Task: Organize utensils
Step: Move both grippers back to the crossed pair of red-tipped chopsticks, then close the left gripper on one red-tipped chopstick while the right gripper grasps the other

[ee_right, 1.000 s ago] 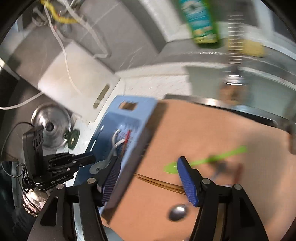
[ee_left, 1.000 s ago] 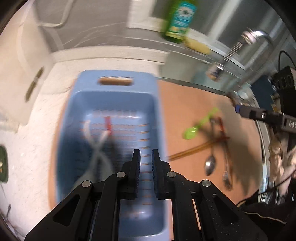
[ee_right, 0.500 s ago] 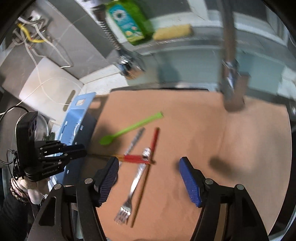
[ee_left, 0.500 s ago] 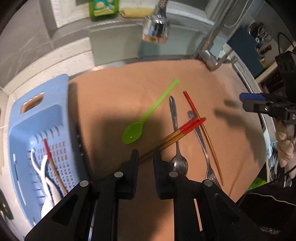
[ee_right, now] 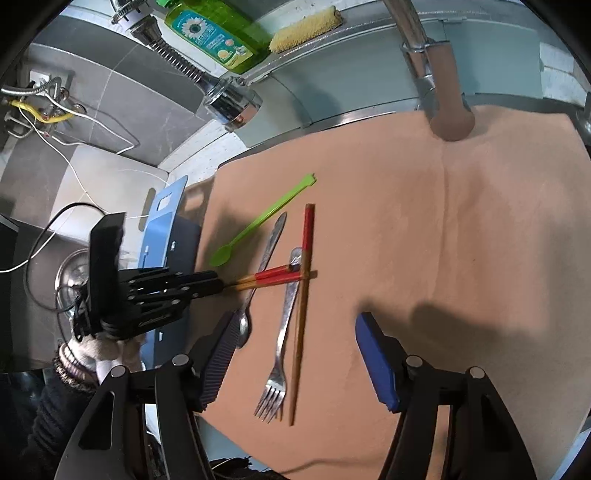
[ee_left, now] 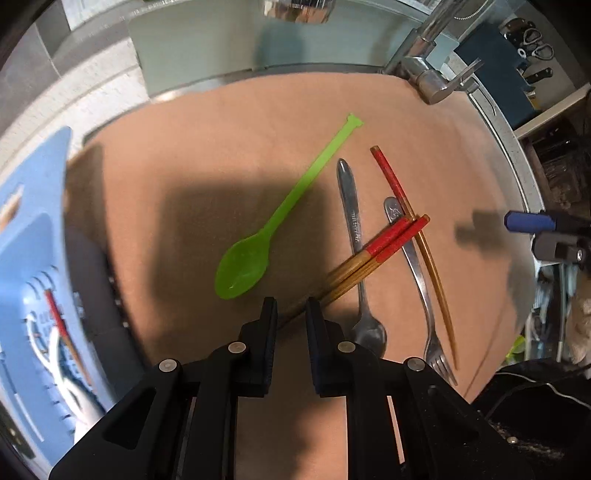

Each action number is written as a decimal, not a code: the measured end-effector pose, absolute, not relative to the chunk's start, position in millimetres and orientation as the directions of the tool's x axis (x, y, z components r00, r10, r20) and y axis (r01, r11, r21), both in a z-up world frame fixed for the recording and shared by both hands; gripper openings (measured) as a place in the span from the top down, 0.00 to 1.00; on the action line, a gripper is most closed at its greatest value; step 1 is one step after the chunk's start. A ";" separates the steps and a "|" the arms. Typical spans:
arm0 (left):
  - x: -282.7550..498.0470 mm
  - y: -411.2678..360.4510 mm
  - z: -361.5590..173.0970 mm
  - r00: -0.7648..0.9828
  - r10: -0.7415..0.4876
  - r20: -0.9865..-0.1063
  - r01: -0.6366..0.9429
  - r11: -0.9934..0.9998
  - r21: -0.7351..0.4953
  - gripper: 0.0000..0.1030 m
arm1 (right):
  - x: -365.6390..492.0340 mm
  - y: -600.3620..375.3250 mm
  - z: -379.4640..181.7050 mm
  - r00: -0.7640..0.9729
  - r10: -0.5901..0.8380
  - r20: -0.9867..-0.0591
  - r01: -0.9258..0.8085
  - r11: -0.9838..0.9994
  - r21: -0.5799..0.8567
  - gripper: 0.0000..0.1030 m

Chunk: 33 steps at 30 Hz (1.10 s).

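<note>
On the brown mat [ee_left: 221, 147] lie a green plastic spoon [ee_left: 258, 240], a metal spoon [ee_left: 354, 229], a fork [ee_left: 417, 273], a single red-ended chopstick [ee_left: 406, 206] and a crossed pair of red-ended chopsticks [ee_left: 369, 258]. My left gripper [ee_left: 291, 317] points down at the pair's thin ends, which lie in its narrow gap; the pads stand clear of them. In the right wrist view the left gripper [ee_right: 219, 285] meets the pair [ee_right: 273, 277]. My right gripper [ee_right: 295, 321] hovers wide over the fork [ee_right: 284, 332], its jaws closing, nothing gripped.
A blue basket [ee_left: 29, 295] at the mat's left edge holds white utensils and a red-ended chopstick [ee_left: 55, 314]. Behind the mat are a tap [ee_left: 432, 81], a spray head [ee_right: 229, 103], a green soap bottle [ee_right: 210, 33] and a sponge [ee_right: 304, 27]. A white board [ee_right: 103, 177] lies beyond the basket.
Both grippers swung from the basket to over the mat and sank lower. My left gripper came to the chopstick pair's thin ends and its gap widened slightly.
</note>
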<state>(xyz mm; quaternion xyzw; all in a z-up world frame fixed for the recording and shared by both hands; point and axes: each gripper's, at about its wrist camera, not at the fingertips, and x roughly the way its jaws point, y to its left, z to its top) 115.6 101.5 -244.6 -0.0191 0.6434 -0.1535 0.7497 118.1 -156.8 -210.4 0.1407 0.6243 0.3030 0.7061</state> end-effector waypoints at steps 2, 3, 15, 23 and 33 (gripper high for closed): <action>117.8 101.9 -246.3 0.122 -0.262 -0.957 0.206 0.950 -0.234 0.86 | 116.9 -154.7 -210.4 0.033 0.607 -0.794 -0.248 0.774 0.582 0.40; 118.8 103.0 -246.7 0.117 -0.269 -0.956 0.202 0.949 -0.243 0.86 | 116.1 -153.9 -211.3 0.029 0.611 -0.791 -0.244 0.772 0.587 0.40; 101.5 84.7 -241.5 0.136 -0.264 -0.955 0.226 0.947 -0.230 0.86 | 118.8 -119.4 -238.9 -0.105 0.683 -0.723 -0.148 0.708 0.690 0.61; 110.0 106.1 -248.8 0.120 -0.264 -0.957 0.161 0.957 -0.244 0.86 | 128.2 -69.7 -273.7 -0.174 0.691 -0.702 -0.068 0.703 0.708 0.68; 97.9 94.9 -246.8 0.097 -0.338 -0.936 0.166 0.933 -0.320 0.86 | 153.5 -48.7 -285.2 -0.148 0.647 -0.748 -0.077 0.746 0.661 0.76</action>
